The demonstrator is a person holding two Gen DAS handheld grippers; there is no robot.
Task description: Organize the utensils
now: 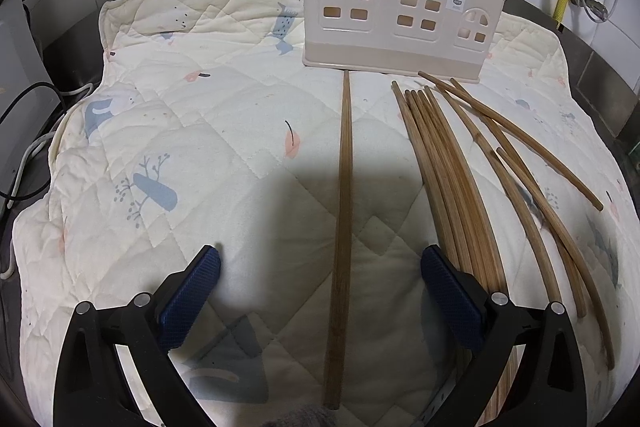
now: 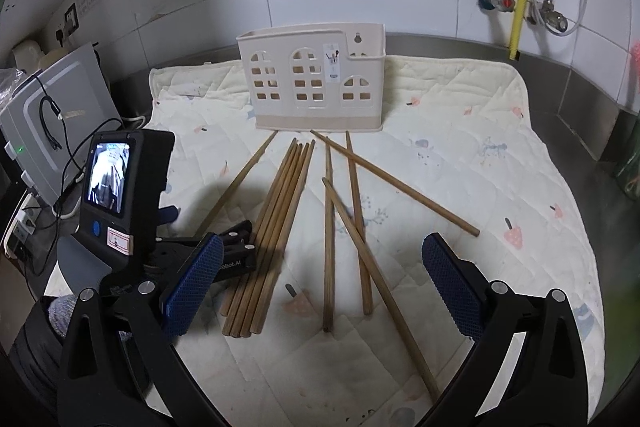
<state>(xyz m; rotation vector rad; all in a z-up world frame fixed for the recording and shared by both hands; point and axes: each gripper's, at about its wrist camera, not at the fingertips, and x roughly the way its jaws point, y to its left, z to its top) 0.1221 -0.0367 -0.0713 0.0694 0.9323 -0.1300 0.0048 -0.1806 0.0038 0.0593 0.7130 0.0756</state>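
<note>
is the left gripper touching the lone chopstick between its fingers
Apart. The left wrist view shows the left gripper wide open, with bare quilt on both sides of the lone chopstick.

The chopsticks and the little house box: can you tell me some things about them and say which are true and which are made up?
1. All the chopsticks lie on the quilted mat. True.
2. The cream holder lies tipped over on its side. False: it stands upright at the back of the mat.
3. One single chopstick lies apart, between the left gripper's open jaws. True.
4. The right gripper is holding a chopstick. False: its jaws are open and hold nothing.
5. The holder is full of chopsticks. False: none stick out of it.
</note>
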